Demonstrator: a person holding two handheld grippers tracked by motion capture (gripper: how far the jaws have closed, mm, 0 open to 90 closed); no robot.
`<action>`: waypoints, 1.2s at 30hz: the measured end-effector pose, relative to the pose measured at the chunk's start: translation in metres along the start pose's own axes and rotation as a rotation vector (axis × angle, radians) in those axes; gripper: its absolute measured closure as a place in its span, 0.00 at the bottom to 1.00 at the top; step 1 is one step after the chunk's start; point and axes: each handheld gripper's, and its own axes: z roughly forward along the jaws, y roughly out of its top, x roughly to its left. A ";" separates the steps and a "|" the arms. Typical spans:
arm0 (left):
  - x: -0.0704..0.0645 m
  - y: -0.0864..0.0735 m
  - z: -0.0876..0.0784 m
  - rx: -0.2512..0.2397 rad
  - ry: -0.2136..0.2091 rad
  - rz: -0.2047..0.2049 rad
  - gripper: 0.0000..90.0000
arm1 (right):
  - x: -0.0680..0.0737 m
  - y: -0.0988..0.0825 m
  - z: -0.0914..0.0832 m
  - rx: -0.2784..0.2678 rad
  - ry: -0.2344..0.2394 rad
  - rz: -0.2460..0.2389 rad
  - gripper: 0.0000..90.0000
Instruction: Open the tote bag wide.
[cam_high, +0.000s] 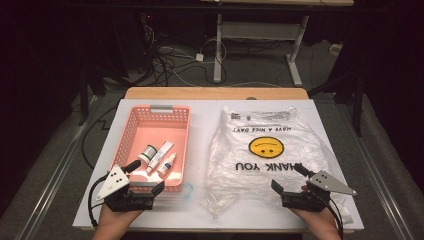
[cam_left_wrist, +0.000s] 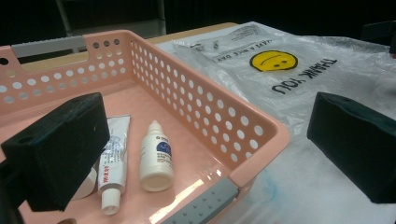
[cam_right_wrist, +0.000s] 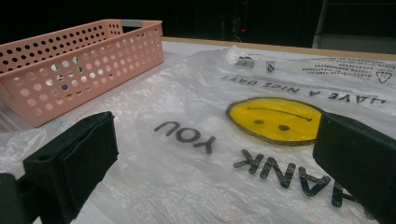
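A pink perforated basket (cam_high: 131, 126) stands on the left of the white table and holds a small dropper bottle (cam_left_wrist: 156, 156), a white tube (cam_left_wrist: 112, 163) and a small round jar (cam_high: 146, 153). A clear plastic bag (cam_high: 300, 150) with a yellow smiley face (cam_right_wrist: 275, 120) and "THANK YOU" print lies flat on the right. My left gripper (cam_high: 145, 177) stands open at the basket's near edge, one jaw over the basket and one outside it. My right gripper (cam_high: 289, 178) stands open just above the bag's near edge, nothing between its jaws.
The basket has grey handles at its far end (cam_high: 161, 108) and near end (cam_left_wrist: 203, 205). A bluish smudge (cam_left_wrist: 273, 189) marks the table beside the basket. Beyond the table's wooden far edge (cam_high: 215, 93), cables (cam_high: 175, 65) and a desk frame (cam_high: 260, 35) sit on the dark floor.
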 end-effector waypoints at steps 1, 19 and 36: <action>0.000 0.000 0.000 0.000 0.000 0.000 0.00 | 0.000 0.000 0.000 -0.001 0.000 0.001 0.01; 0.000 0.000 0.000 -0.001 0.001 -0.009 0.00 | 0.000 0.000 -0.002 -0.006 0.001 0.008 0.01; -0.008 0.003 0.004 -0.002 -0.026 0.001 0.00 | 0.004 0.002 -0.007 -0.009 -0.003 0.006 0.01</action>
